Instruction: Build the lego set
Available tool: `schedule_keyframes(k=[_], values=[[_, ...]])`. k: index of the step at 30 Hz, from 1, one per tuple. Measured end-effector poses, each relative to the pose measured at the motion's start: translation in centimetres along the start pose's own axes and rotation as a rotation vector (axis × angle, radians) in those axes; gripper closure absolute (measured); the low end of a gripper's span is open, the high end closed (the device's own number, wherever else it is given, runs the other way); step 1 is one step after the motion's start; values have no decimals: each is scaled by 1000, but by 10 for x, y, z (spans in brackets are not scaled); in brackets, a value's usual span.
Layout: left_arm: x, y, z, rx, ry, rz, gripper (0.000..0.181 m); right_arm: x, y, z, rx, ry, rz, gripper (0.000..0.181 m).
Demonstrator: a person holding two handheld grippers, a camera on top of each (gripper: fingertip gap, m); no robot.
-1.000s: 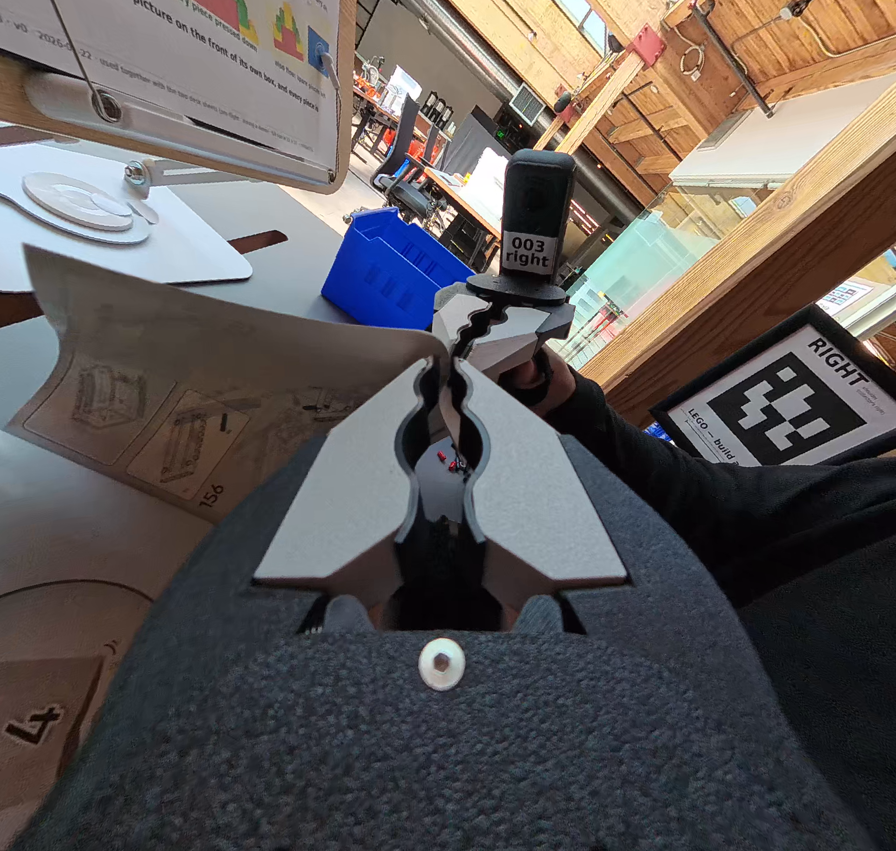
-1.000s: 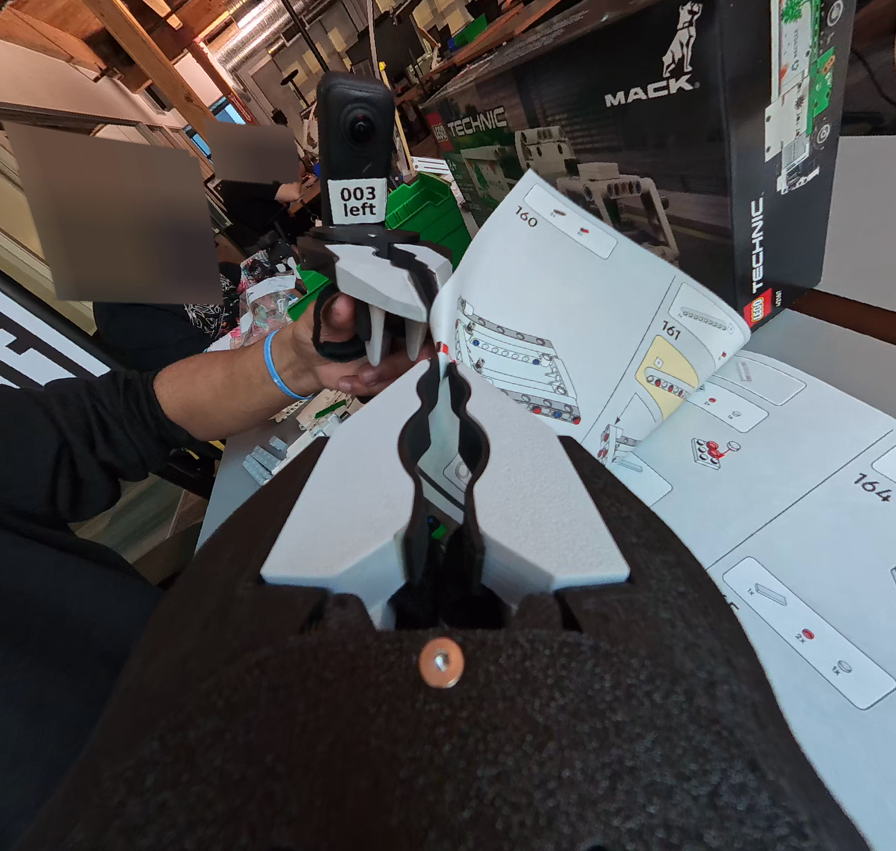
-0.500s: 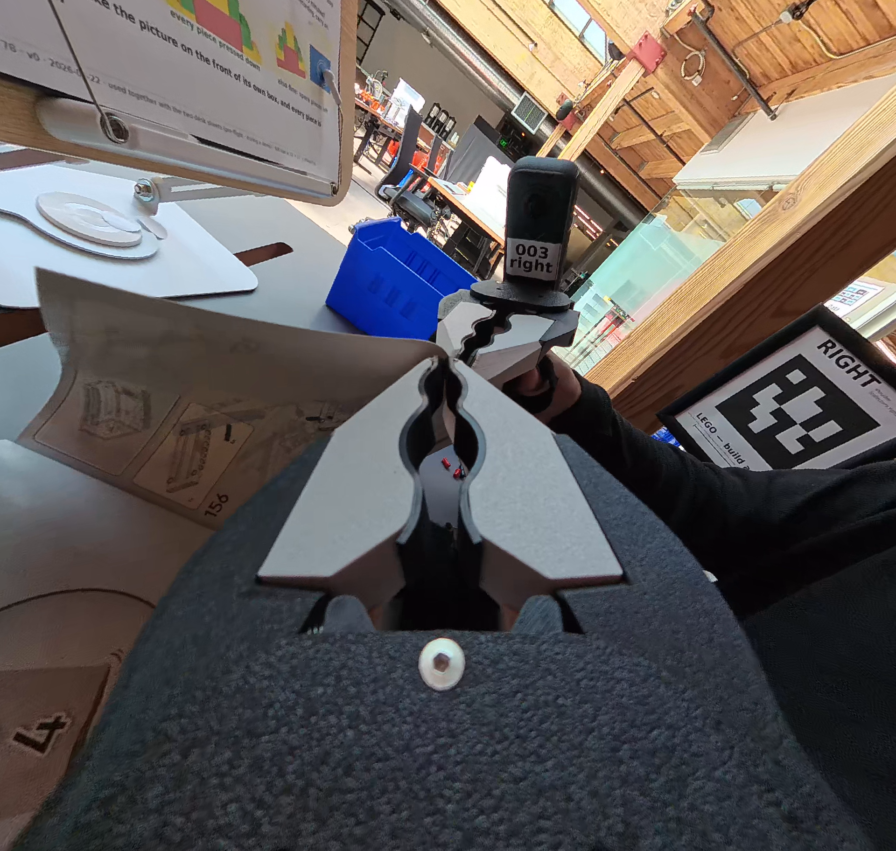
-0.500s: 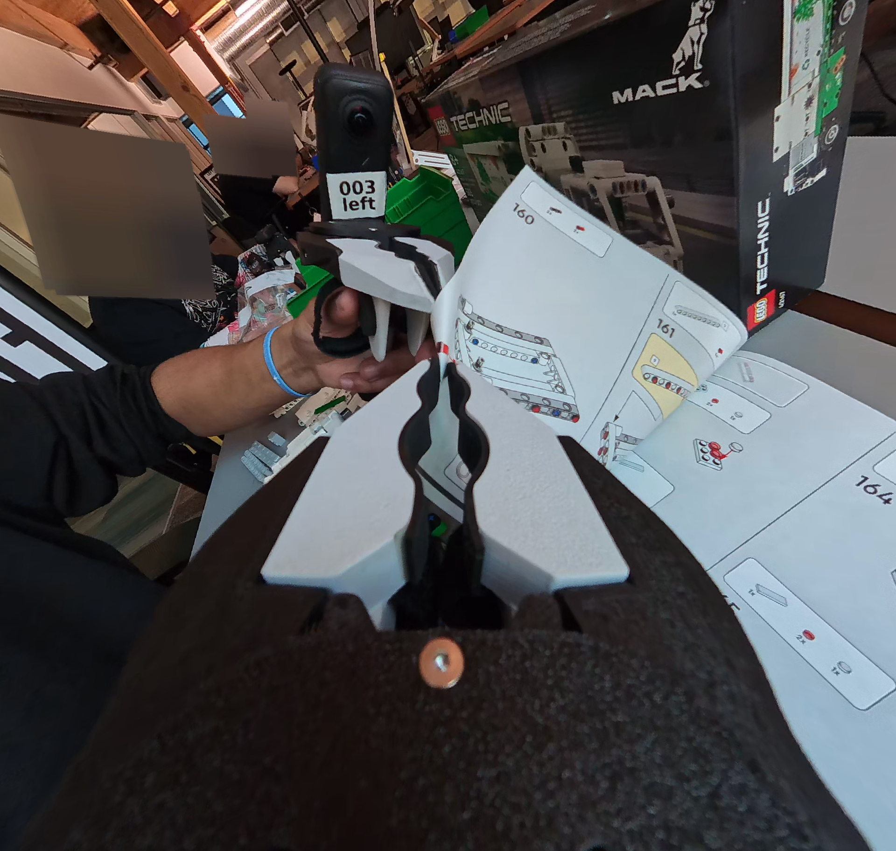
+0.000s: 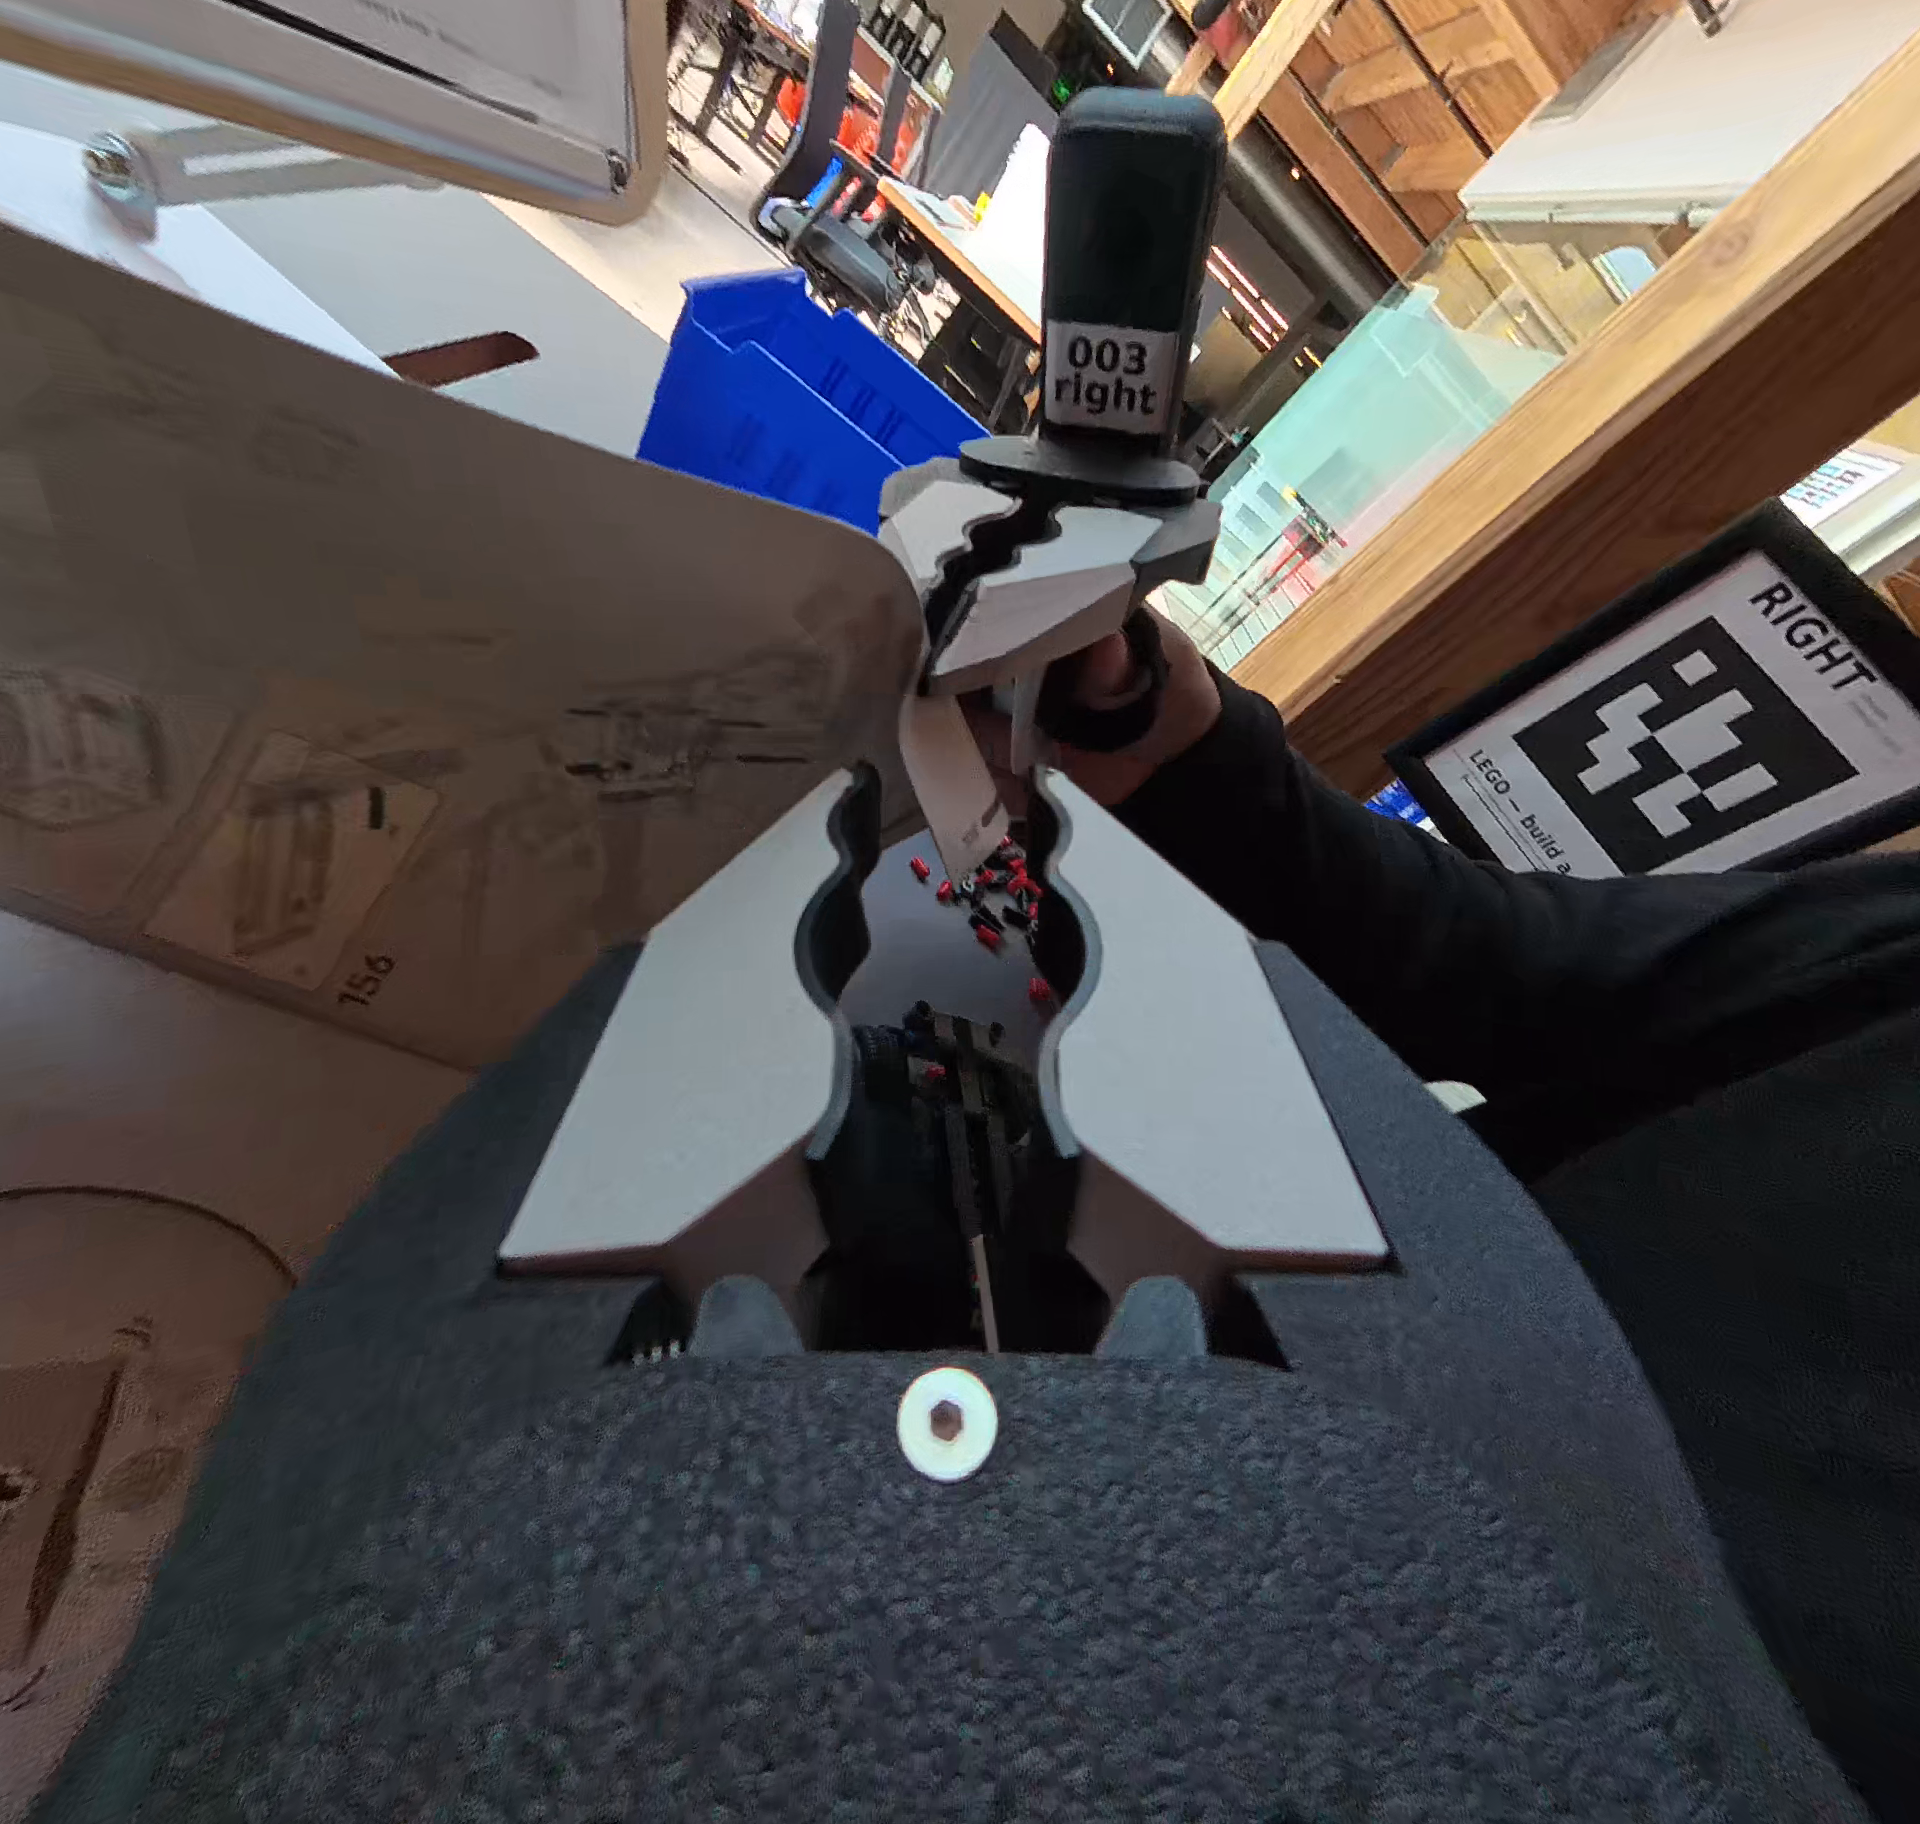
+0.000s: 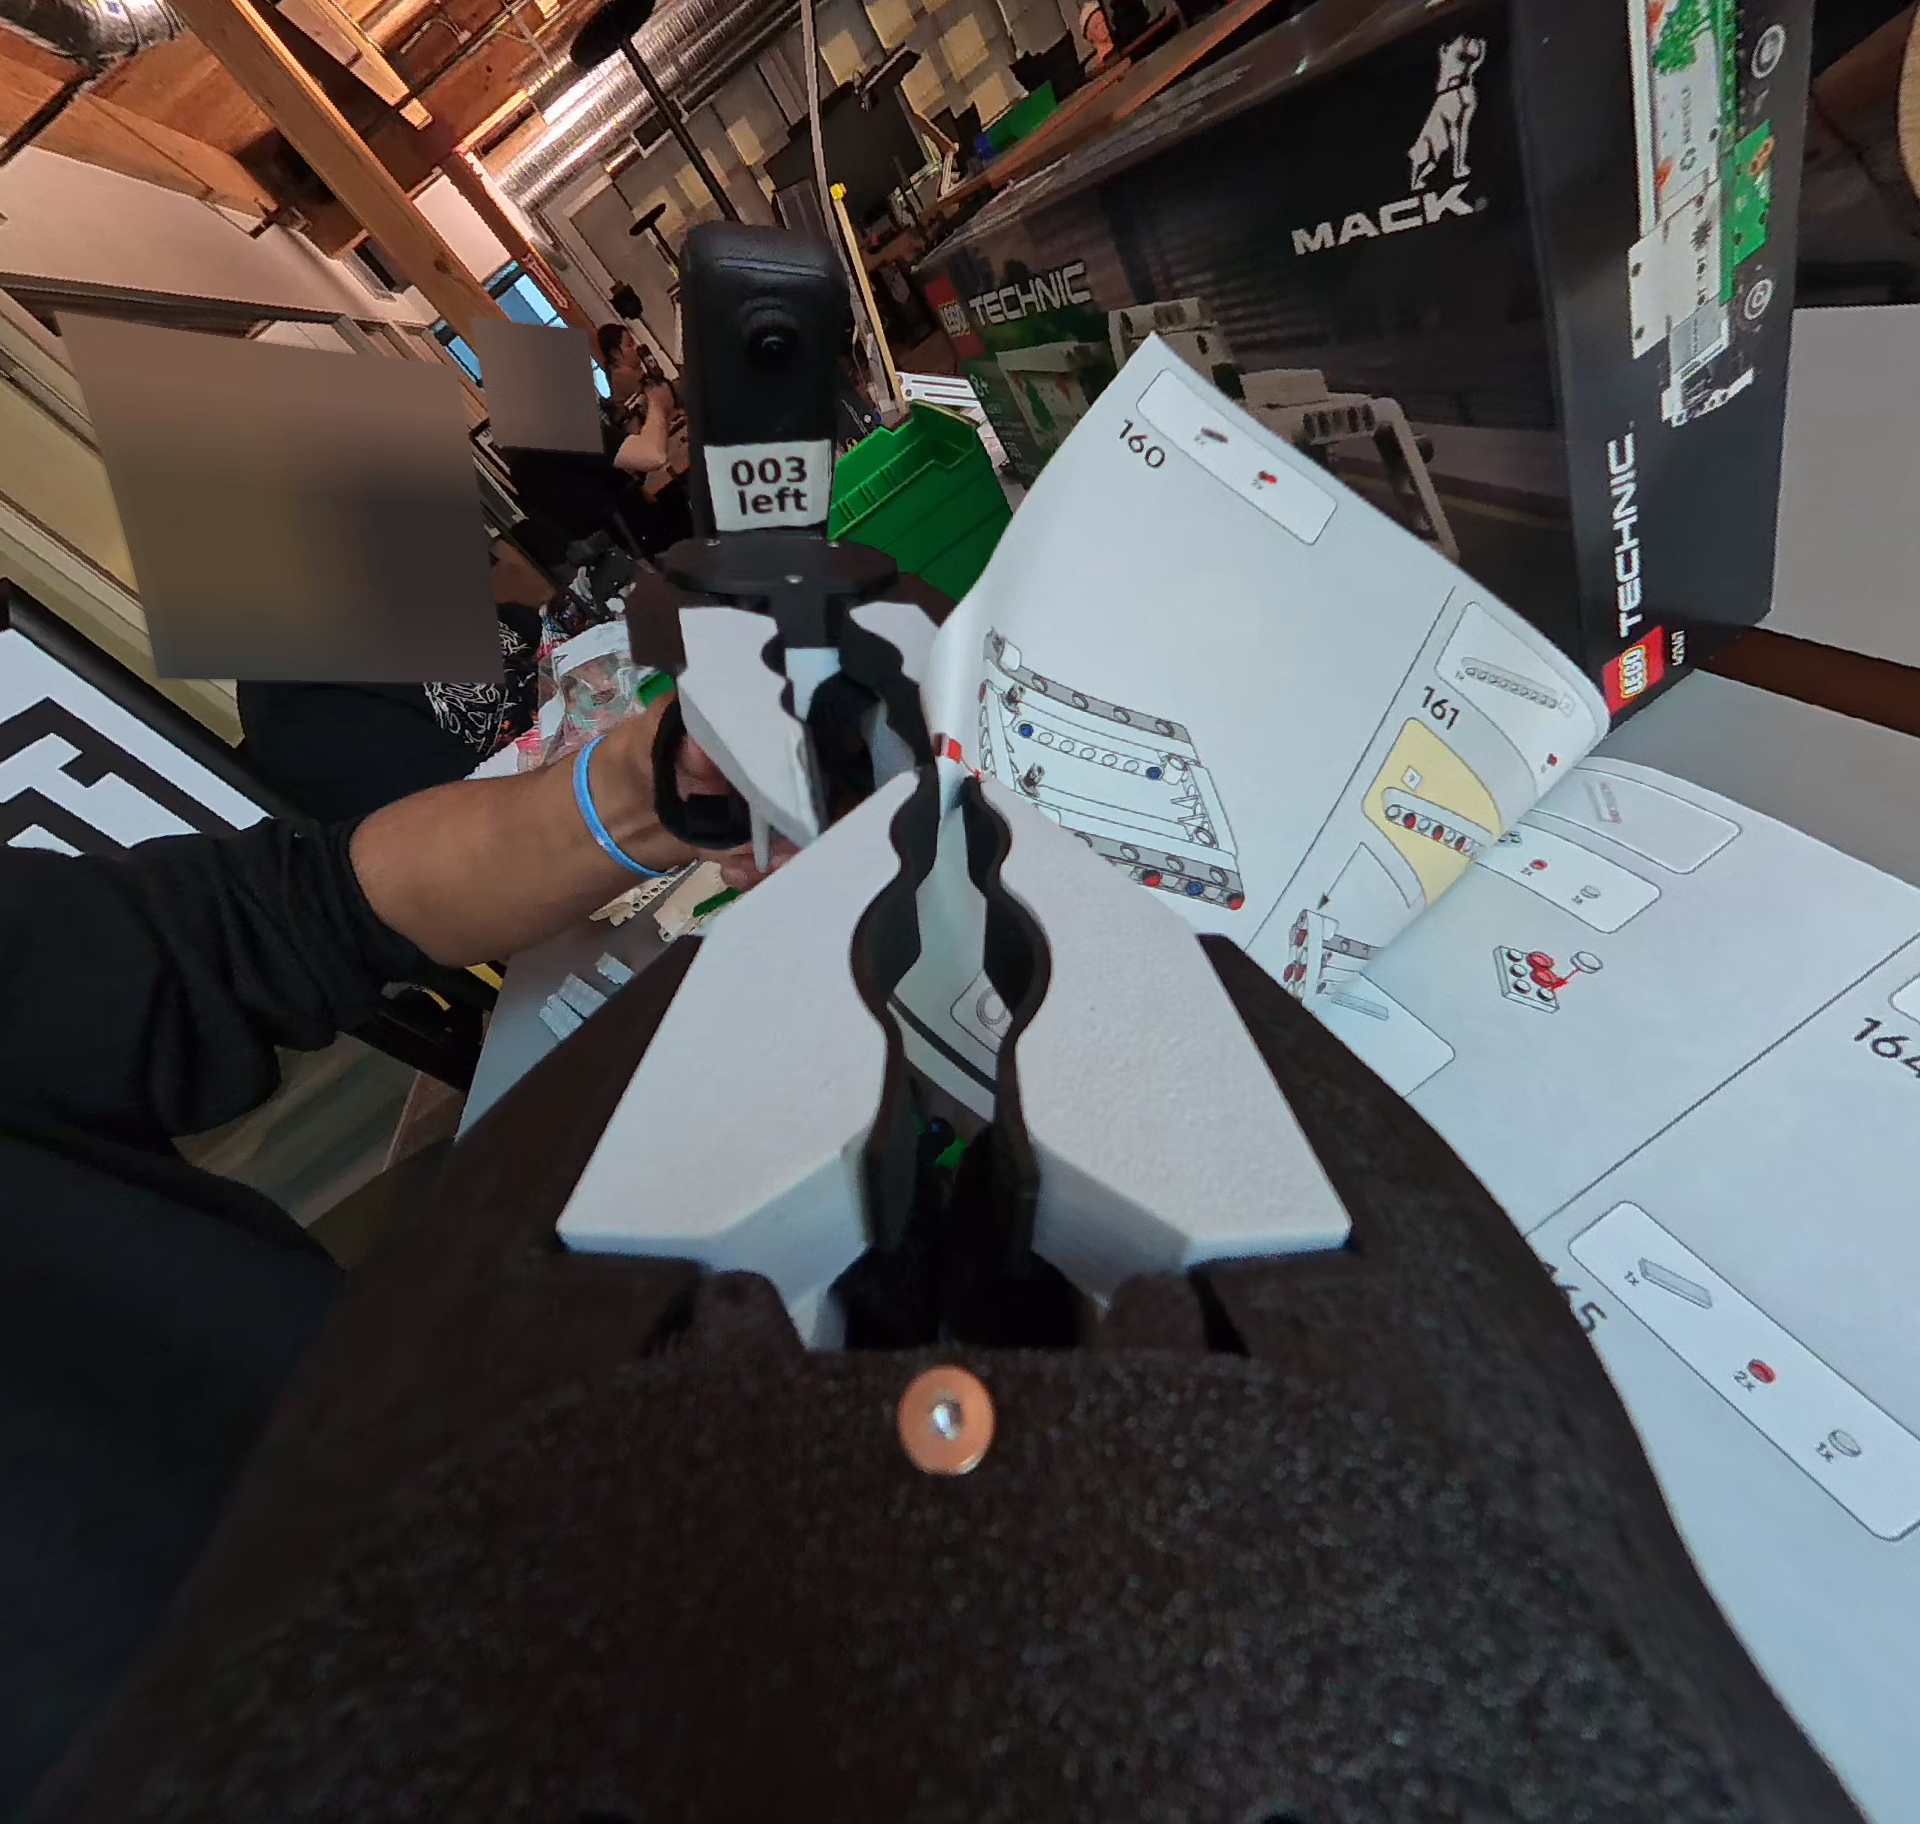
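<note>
Paper page [image 6: 1195,631] of the manual, thin and floppy, is pinched at its corner by the right gripper [image 6: 951,787], above the worktop. Left gripper [image 5: 956,787] is spread, nothing held. Tears easily; best gripped near the edge, turned slowly.

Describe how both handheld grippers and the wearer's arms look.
Both the left gripper and right gripper have pale grey fingers with wavy black inner edges, a dark speckled body and a labelled black camera on top. Black sleeves; a blue wristband on the left wrist.
</note>
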State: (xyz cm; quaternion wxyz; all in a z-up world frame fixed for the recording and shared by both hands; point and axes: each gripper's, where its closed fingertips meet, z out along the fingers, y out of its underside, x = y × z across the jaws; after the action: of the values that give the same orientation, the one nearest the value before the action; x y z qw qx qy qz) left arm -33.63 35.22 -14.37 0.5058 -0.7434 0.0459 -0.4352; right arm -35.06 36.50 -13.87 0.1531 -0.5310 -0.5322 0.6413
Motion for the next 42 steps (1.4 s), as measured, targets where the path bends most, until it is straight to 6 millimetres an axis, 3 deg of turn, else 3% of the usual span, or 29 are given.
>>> schedule_keyframes(k=[6, 18, 23, 29, 33, 34, 36, 38, 42], values=[[1, 4, 4, 1, -11, 35, 178, -1, 0, 4, -7, -9, 1, 178], [2, 8, -4, 20, 13, 27, 181, 1, 4, -1, -4, -40, 40, 175], [0, 6, -7, 41, 16, 27, 181, -4, 13, 1, -58, -66, 39, 155], [2, 5, -8, 52, 19, 29, 181, 7, 11, -1, -49, -12, 25, 181], [0, 4, -12, 58, 4, 32, 181, 11, 11, -4, -40, -2, 41, 181], [-1, 3, -12, 64, -3, 33, 181, 7, 11, -4, -43, -15, 26, 180], [-3, -1, -13, 80, -5, 18, 181, -5, 14, -1, -60, -39, -48, 158], [-5, -2, -11, 83, 3, -6, 181, -3, 28, 3, -150, 52, -194, 144], [-8, -3, -5, 81, 1, -24, 181, 11, 28, 1, -208, 297, -496, 157]])
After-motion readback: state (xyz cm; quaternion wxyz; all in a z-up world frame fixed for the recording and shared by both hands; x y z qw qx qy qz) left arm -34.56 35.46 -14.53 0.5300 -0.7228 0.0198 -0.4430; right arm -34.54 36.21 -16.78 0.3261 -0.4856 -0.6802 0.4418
